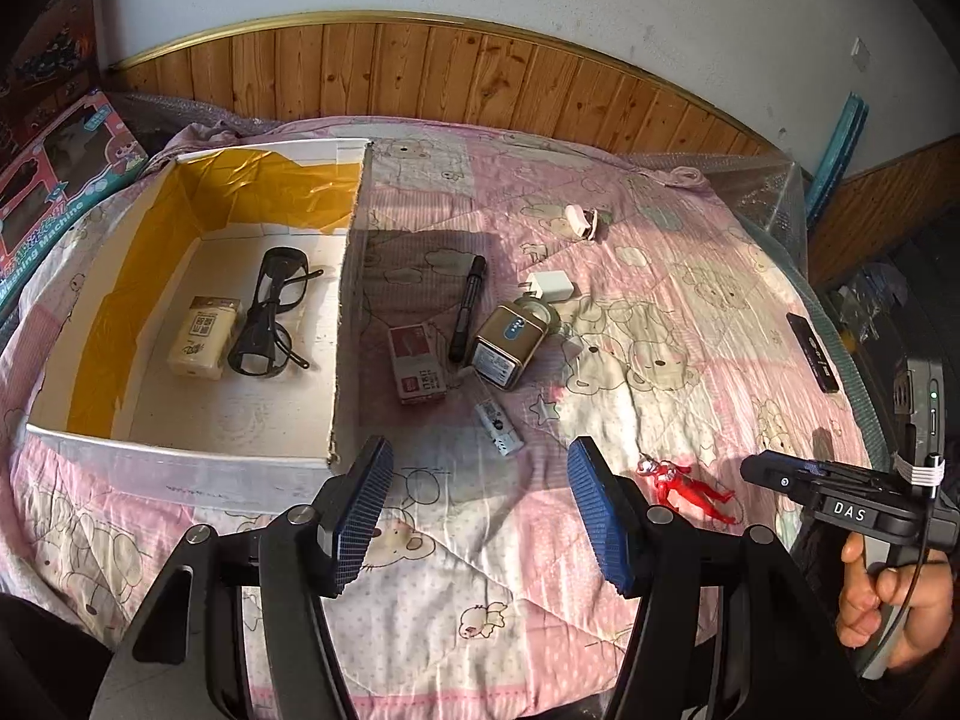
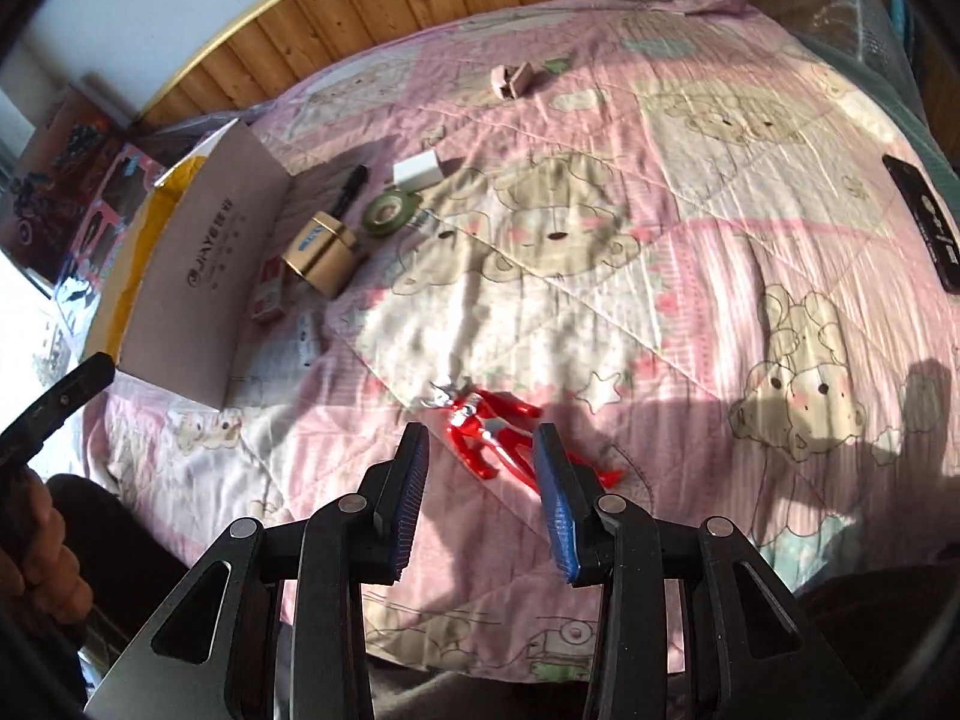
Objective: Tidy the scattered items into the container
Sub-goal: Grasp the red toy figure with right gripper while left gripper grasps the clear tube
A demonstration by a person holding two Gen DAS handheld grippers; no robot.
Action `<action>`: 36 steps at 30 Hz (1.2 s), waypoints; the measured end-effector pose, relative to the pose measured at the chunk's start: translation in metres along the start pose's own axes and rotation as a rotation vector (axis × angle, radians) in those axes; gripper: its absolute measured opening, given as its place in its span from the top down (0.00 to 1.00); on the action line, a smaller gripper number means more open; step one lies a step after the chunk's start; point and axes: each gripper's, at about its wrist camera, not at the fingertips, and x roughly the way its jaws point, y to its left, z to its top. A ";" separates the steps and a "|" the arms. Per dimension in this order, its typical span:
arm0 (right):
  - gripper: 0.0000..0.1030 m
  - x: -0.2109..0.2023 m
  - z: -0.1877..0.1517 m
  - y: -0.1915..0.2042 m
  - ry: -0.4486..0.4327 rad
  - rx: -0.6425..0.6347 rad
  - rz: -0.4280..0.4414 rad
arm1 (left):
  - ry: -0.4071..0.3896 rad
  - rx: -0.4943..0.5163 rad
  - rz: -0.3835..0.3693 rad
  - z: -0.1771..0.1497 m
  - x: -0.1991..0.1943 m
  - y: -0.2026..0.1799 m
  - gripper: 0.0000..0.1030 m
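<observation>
Pink quilt [image 1: 690, 324], one box [image 1: 348, 300] holding two items, two spread grippers.

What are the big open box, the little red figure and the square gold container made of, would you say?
The box looks like cardboard: matte walls, a ragged edge, yellow tape patches inside. The red figure seems glossy plastic; sunlight gleams on its limbs. The gold container is probably a metal tin, with a soft sheen and rolled rim, though coated card is possible.
</observation>
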 end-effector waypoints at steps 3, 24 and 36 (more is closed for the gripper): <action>0.62 0.016 -0.002 -0.002 0.053 -0.032 -0.034 | 0.028 0.012 -0.022 -0.003 0.013 -0.010 0.40; 0.64 0.087 0.003 0.020 0.200 -0.266 -0.122 | 0.197 -0.097 -0.022 0.000 0.131 -0.008 0.40; 0.66 0.075 0.009 -0.011 0.180 -0.095 0.026 | 0.157 -0.113 0.073 -0.001 0.166 0.015 0.82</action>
